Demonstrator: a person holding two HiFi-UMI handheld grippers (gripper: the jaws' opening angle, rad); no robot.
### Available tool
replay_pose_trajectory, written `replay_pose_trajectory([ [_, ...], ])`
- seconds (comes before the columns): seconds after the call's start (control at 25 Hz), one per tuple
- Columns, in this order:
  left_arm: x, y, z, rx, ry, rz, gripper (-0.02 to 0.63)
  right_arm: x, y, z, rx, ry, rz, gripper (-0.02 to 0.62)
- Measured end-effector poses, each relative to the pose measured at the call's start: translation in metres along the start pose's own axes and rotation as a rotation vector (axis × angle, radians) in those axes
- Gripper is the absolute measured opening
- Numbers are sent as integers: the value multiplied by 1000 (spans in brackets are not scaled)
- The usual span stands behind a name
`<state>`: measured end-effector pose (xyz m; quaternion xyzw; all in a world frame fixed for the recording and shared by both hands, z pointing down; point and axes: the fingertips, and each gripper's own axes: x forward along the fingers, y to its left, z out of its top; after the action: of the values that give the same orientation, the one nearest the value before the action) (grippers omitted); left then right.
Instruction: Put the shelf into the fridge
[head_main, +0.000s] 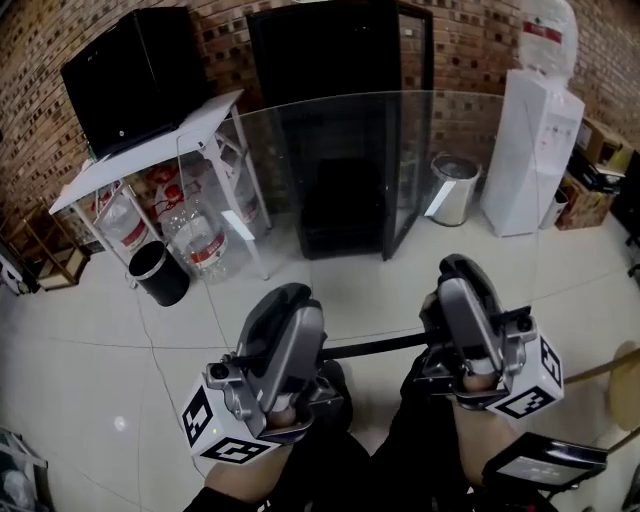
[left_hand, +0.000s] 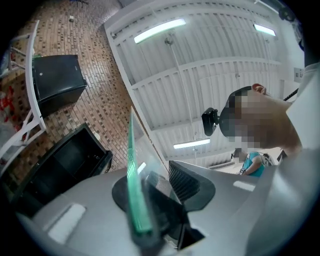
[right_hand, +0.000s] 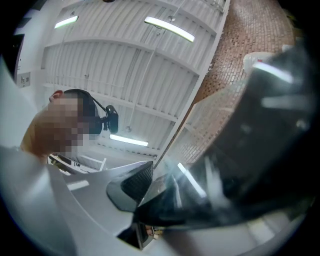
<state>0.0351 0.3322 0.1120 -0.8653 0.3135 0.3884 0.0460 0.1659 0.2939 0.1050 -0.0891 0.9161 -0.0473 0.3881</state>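
Brick wall (head_main: 60, 40), white surface (head_main: 110, 175) beside open black fridge (head_main: 330, 50).
Clear, green-edged shelf (head_main: 350, 290) clamped in left claw (head_main: 288, 300) and right claw (head_main: 458, 272).

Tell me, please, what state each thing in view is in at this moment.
glass shelf: carried off the floor, clamped at its near edge by both grippers.
left gripper: shut on the glass shelf.
right gripper: shut on the glass shelf.
fridge: door open, inside dark.
pedal bin: lid shut.
black bin: upright, open-topped.
water dispenser: bottle seated on top.
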Motion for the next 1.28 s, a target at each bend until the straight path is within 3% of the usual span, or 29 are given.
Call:
replay_pose_trajectory([
  [0.24, -10, 2, -2, -5, -22, 13, 74, -2, -1, -7, -3, 22, 9, 94],
  [0.44, -4, 42, -5, 21, -14, 65, 74, 19, -39, -26, 56, 34, 31, 94],
  [0.64, 10, 62, -22, -8, 12, 110, 74, 17, -70, -24, 93, 43, 6, 94],
  [0.8, 26, 57, -21, 1, 25, 82, 69, 18, -72, -11, 82, 14, 23, 94],
  [1.0, 46, 61, -31, -11, 65, 24, 74, 9, -85, 2, 56, -19, -28, 92],
  [1.28, 33, 128, -43, -104, 80, 38, 74, 25, -126, -39, 47, 15, -120, 92],
])
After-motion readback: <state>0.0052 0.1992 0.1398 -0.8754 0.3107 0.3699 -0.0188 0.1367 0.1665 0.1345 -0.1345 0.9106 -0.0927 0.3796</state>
